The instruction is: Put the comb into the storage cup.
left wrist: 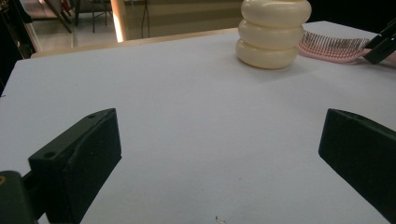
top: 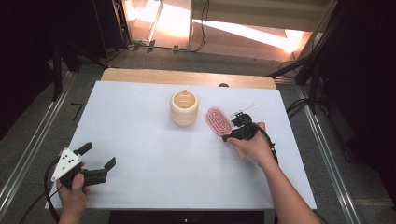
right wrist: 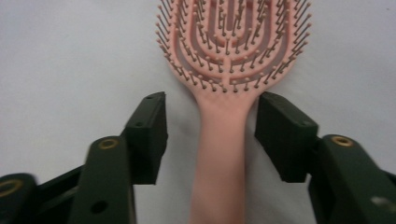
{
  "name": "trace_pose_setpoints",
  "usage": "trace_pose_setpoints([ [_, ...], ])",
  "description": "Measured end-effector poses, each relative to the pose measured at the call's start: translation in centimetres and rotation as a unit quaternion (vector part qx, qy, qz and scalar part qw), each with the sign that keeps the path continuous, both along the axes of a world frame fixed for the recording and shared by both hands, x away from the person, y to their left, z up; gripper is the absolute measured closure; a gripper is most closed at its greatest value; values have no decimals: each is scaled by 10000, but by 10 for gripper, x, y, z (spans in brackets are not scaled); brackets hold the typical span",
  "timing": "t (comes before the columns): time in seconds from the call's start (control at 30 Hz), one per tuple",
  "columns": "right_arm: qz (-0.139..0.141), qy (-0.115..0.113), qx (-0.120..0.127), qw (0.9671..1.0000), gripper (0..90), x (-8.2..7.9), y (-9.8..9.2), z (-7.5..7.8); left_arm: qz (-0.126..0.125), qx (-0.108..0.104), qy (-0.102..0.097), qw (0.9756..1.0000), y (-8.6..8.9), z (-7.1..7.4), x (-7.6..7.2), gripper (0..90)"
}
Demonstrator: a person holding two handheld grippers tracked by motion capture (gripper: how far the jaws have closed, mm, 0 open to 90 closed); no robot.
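Bristles face up on a pink hairbrush (right wrist: 231, 51) that lies flat on the white desk (top: 149, 154), its oval head pointing toward the far side and its handle toward the person. The right hand-held gripper (right wrist: 211, 135) sits low over that handle: one black jaw stands on each side of it, partly closed in, with a sliver of desk visible between each pad and the pink stem, so nothing is clamped yet. In the high view this right hand-held gripper (top: 236, 128) is at the near end of the hairbrush (top: 218, 120), right of centre on the desk. Just beside the brush head, to its left, stands a cream ribbed container (top: 184, 108) shaped like three stacked rings; its mouth is open at the top, and what I can see inside is only the pale inner wall, no contents that I can make out. From the left gripper view the ribbed container (left wrist: 273, 35) and brush sit close together but apart. The left hand-held gripper (top: 97, 161) rests at the near left corner of the desk, well apart from both things, its jaws spread wide over bare surface with nothing between them.
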State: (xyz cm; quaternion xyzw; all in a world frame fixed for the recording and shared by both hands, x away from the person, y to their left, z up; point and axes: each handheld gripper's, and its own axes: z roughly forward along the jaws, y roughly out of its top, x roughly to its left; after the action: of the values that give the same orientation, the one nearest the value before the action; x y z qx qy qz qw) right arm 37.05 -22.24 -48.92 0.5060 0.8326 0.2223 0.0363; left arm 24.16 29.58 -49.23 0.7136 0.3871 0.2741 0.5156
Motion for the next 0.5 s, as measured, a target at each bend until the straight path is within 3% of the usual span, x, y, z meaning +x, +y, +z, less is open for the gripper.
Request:
trace_pose_setpoints([
  [0.2,-9,-52,-146,9999,560,1,0,-1,16,20,7,10000,0,0,0,0],
  [0.4,128,-301,-419,9986,667,-3,1,-2,8,45,1,10000,-1,0,0,0],
  [0.5,146,-342,-403,9985,675,-4,1,-3,9,47,2,10000,-1,0,0,0],
])
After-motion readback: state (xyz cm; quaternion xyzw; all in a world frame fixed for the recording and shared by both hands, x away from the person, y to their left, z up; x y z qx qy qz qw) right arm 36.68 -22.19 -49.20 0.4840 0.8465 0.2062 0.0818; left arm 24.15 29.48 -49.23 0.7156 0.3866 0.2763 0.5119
